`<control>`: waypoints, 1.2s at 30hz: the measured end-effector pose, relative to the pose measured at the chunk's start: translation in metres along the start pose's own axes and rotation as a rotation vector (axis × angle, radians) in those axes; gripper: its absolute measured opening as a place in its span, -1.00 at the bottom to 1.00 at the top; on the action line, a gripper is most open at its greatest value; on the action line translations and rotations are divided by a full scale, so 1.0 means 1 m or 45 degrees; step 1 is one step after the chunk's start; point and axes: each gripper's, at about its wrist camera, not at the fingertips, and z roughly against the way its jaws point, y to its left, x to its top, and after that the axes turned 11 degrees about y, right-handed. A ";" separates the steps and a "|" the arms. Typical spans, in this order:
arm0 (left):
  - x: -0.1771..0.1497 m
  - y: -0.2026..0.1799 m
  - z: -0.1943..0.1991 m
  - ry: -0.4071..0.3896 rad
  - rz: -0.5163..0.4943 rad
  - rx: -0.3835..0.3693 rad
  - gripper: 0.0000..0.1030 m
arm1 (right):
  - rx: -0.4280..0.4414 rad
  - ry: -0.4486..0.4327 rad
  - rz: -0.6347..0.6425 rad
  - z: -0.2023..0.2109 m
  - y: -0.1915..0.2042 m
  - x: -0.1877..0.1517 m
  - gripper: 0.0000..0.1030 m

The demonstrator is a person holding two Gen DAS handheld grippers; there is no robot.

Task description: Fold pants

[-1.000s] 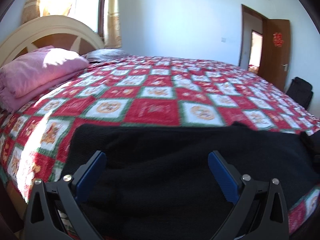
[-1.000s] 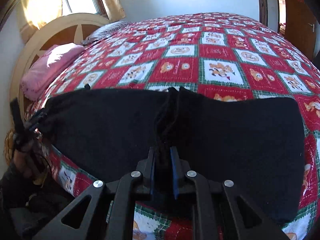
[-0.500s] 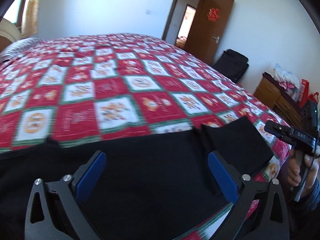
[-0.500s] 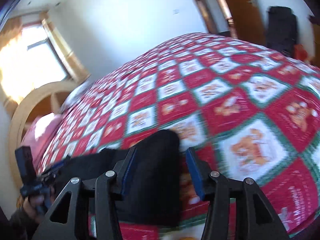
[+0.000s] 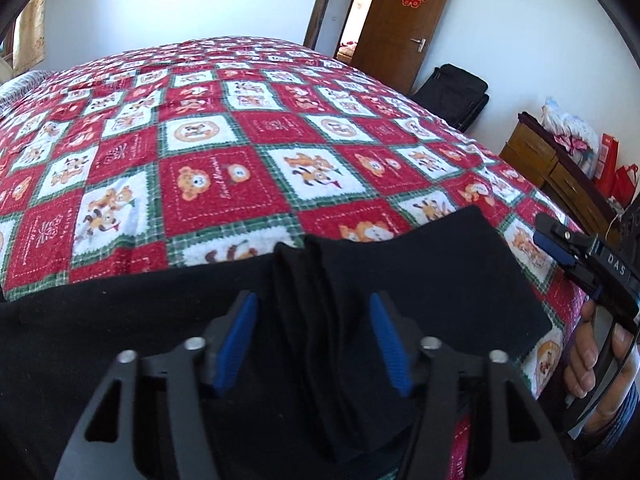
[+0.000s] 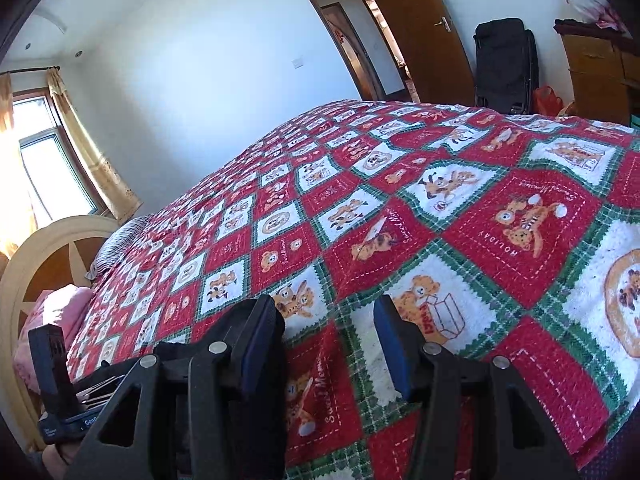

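The black pants (image 5: pixel 420 280) are laid on the bed (image 5: pixel 224 152). The bunched ridge has been released by the right gripper (image 6: pixel 330 344), whose fingers are now spread over bare quilt. The left gripper (image 5: pixel 314 340), fingers half-closed, now straddles that ridge unpinched; a handover is suggested.

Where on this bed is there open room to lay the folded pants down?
The red patchwork teddy-bear bedspread lies bare beyond the black pants, toward the wooden door, and under the open right gripper. The near edge is crowded: pants, the open left gripper, and the pink folded blanket by the headboard.
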 end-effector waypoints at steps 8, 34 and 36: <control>-0.001 -0.012 -0.007 0.022 -0.024 -0.010 -0.33 | -0.021 0.004 0.021 -0.002 0.005 -0.002 0.06; -0.032 0.068 0.040 -0.054 0.281 -0.142 -0.72 | 0.022 -0.051 0.358 0.003 0.053 -0.025 0.13; -0.034 0.072 0.036 -0.042 0.290 -0.136 -0.72 | 0.081 -0.059 0.414 0.007 0.063 -0.029 0.14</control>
